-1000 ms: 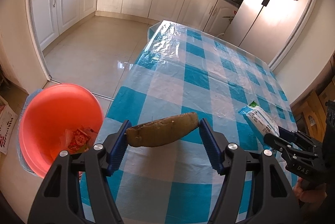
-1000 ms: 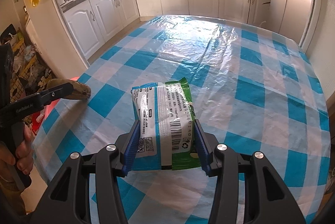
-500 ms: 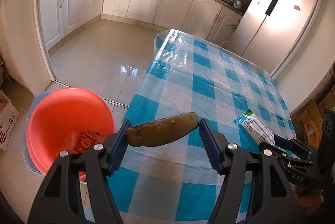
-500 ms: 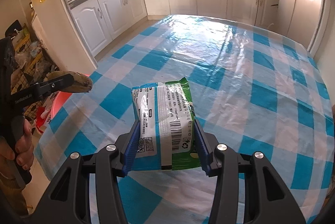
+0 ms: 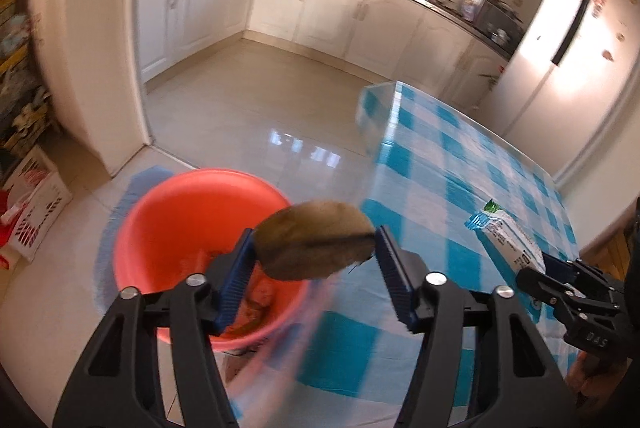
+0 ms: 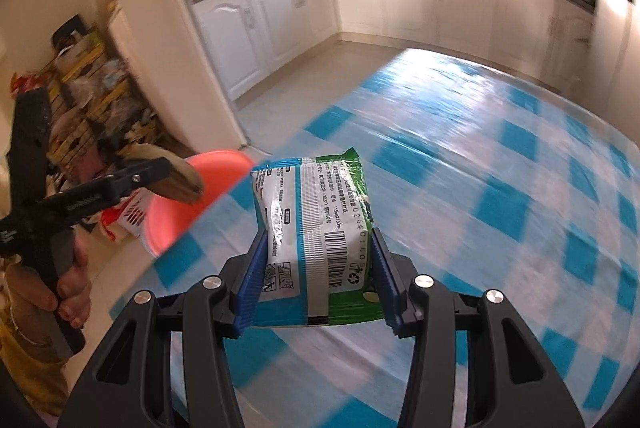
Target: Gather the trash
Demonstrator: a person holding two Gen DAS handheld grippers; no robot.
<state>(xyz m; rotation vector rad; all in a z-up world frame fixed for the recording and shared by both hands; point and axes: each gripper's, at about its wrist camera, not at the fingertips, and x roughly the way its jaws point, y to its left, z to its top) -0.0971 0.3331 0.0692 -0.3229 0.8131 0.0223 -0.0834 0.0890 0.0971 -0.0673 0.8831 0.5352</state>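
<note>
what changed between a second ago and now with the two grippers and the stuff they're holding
Both hands swung from the checked table toward the red basin. The left gripper now carries the brown peel above the basin's rim; its jaws have just been closing, with the peel between them and bunched shorter. The right gripper follows, keeping its grip on the snack packet over the table. Basin and table stayed put.

Coral-red basin (image 5: 176,224), brown peel (image 5: 316,244), green-white-blue packet (image 6: 316,228), blue-and-white checked tablecloth (image 5: 460,167), blue fingers (image 5: 236,276).
</note>
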